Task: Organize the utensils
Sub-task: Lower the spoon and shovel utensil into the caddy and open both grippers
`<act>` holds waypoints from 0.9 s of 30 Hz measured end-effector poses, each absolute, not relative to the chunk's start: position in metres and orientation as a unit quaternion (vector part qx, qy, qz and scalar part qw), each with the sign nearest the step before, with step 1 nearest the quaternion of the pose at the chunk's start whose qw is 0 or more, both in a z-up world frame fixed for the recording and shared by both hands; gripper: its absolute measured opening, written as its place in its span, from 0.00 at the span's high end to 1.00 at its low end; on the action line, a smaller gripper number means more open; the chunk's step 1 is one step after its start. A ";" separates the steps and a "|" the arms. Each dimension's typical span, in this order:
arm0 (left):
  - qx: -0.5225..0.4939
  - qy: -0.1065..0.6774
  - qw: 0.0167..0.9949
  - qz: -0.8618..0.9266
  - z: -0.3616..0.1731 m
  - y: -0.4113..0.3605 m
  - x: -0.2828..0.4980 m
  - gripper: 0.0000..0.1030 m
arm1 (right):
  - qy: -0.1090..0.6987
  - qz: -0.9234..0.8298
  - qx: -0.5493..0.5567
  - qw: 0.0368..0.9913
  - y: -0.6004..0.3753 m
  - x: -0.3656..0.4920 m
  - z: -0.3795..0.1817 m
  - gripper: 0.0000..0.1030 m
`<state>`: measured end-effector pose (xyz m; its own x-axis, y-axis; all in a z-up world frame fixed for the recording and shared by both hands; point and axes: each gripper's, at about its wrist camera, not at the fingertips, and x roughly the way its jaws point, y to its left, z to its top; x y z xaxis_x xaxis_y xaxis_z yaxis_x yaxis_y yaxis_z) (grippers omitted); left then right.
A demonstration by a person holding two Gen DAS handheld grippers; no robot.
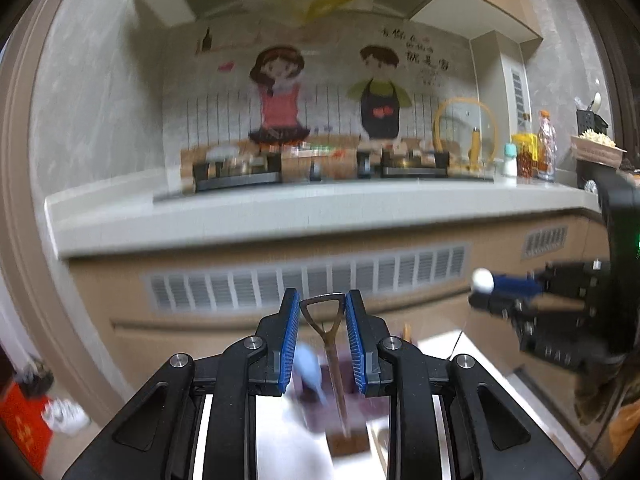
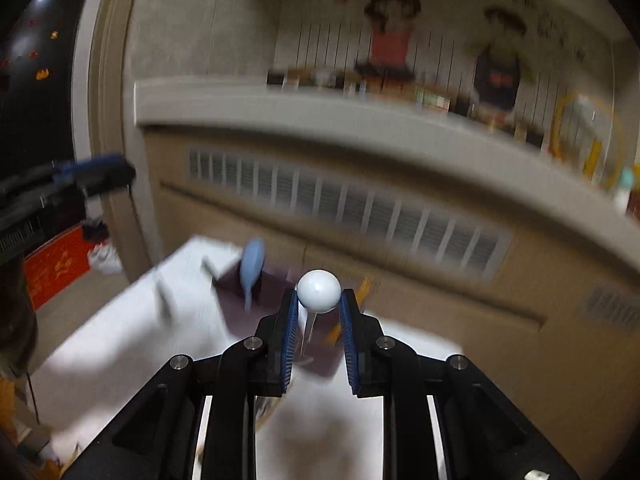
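Two utensils are held aloft, neither yet put away. At left, the left gripper [image 1: 322, 332] has its fingers closed around a bronze shovel-handled utensil [image 1: 329, 336], its stem hanging down. Below, a blue spoon [image 2: 251, 266] is already seen standing in a dark holder [image 2: 240, 288] on the white counter [image 2: 120, 340]. At right, the right gripper [image 2: 319, 330] is clamped on a white ball-topped utensil [image 2: 319, 291]. Both are judged still to be placed; blur hides the rest.

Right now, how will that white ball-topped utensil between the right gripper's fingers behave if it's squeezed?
The white ball-topped utensil looks glossy and round, so it may slip against the right gripper. Its stem below looks thin, probably light. Blur hides whether the pads touch it.
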<state>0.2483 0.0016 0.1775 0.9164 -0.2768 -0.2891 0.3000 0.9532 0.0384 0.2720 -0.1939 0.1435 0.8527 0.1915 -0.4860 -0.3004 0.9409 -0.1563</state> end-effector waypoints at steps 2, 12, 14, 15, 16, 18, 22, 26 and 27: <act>0.050 0.128 0.980 -0.144 0.191 -0.004 0.261 0.76 | 0.210 0.122 -0.119 0.963 -0.190 0.287 0.174 0.81; 0.052 0.126 0.977 -0.162 0.182 -0.028 0.321 0.76 | 0.190 0.108 -0.118 0.969 -0.189 0.338 0.198 0.81; 0.053 0.142 0.975 -0.162 0.167 -0.033 0.333 0.76 | 0.207 0.108 -0.114 0.966 -0.188 0.349 0.182 0.81; 0.053 0.152 0.974 -0.161 0.157 -0.035 0.339 0.76 | 0.216 0.109 -0.113 0.964 -0.189 0.352 0.174 0.81; 0.053 0.164 0.972 -0.161 0.146 -0.037 0.345 0.76 | 0.229 0.111 -0.109 0.961 -0.189 0.357 0.162 0.81; 0.052 0.189 0.967 -0.161 0.123 -0.040 0.355 0.76 | 0.249 0.112 -0.106 0.956 -0.189 0.363 0.143 0.81; 0.042 0.235 0.959 -0.155 0.086 -0.039 0.376 0.76 | 0.299 0.121 -0.092 0.942 -0.191 0.379 0.101 0.81; 0.032 0.271 0.950 -0.151 0.059 -0.039 0.388 0.76 | 0.352 0.129 -0.073 0.924 -0.192 0.394 0.061 0.81; 0.030 0.278 0.948 -0.150 0.052 -0.039 0.390 0.75 | 0.365 0.129 -0.070 0.919 -0.192 0.398 0.050 0.81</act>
<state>0.3904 -0.0389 0.0521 0.8007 -0.2670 -0.5363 0.3006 0.9534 -0.0259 0.3976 -0.1917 0.0505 0.7007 0.1855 -0.6889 -0.2879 0.9570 -0.0351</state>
